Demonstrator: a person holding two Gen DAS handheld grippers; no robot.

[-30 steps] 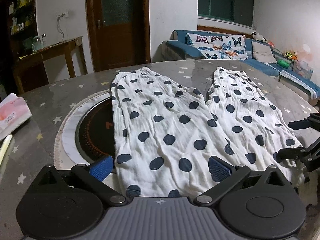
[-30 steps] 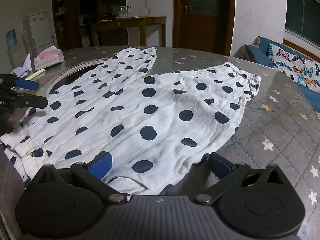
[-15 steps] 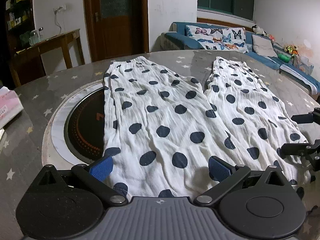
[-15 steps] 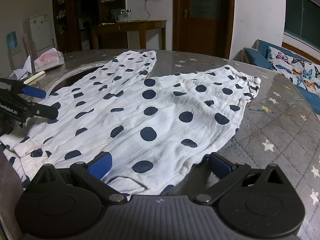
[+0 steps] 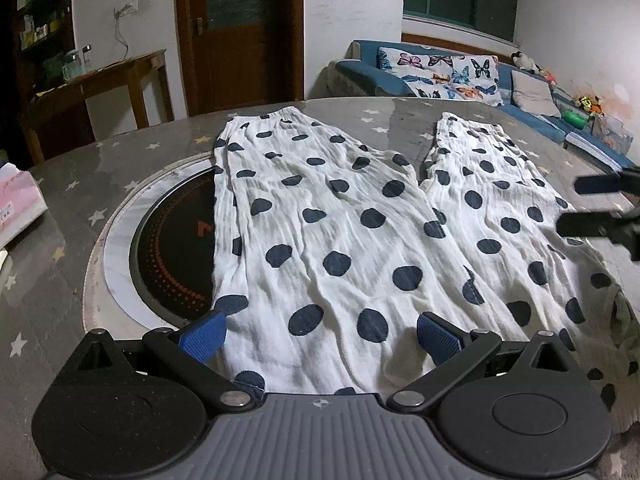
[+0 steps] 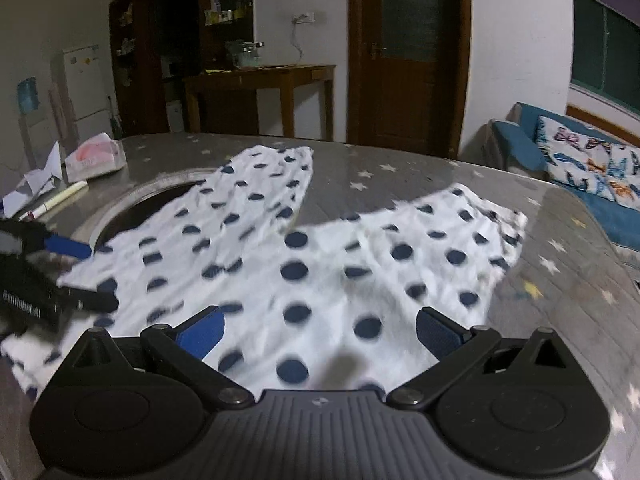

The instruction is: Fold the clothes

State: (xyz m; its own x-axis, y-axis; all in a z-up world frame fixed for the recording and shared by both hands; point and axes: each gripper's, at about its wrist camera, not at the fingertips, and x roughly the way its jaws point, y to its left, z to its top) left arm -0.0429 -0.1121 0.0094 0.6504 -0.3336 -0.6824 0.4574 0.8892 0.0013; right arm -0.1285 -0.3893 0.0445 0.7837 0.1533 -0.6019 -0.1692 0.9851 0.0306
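Note:
White trousers with dark blue polka dots (image 5: 336, 216) lie flat on the round table, both legs pointing away and the waist end nearest me. My left gripper (image 5: 320, 334) is open, its blue pads either side of the near edge of the left leg. My right gripper (image 6: 320, 330) is open too, over the near part of the trousers (image 6: 320, 256), which look blurred in that view. Each gripper shows in the other's view: the right gripper (image 5: 600, 208) at the right edge, the left gripper (image 6: 60, 276) at the left edge.
A round inset hotplate (image 5: 168, 248) lies partly under the left leg. A pink tissue pack (image 6: 94, 156), crumpled paper (image 6: 32, 180) and a pen (image 6: 60, 200) sit at the table's left side. A blue sofa (image 5: 440, 76) and a wooden side table (image 6: 260, 80) stand beyond.
Both grippers have risen and shifted over the trousers. The right wrist view now looks higher and is motion-blurred. The trousers lie as before.

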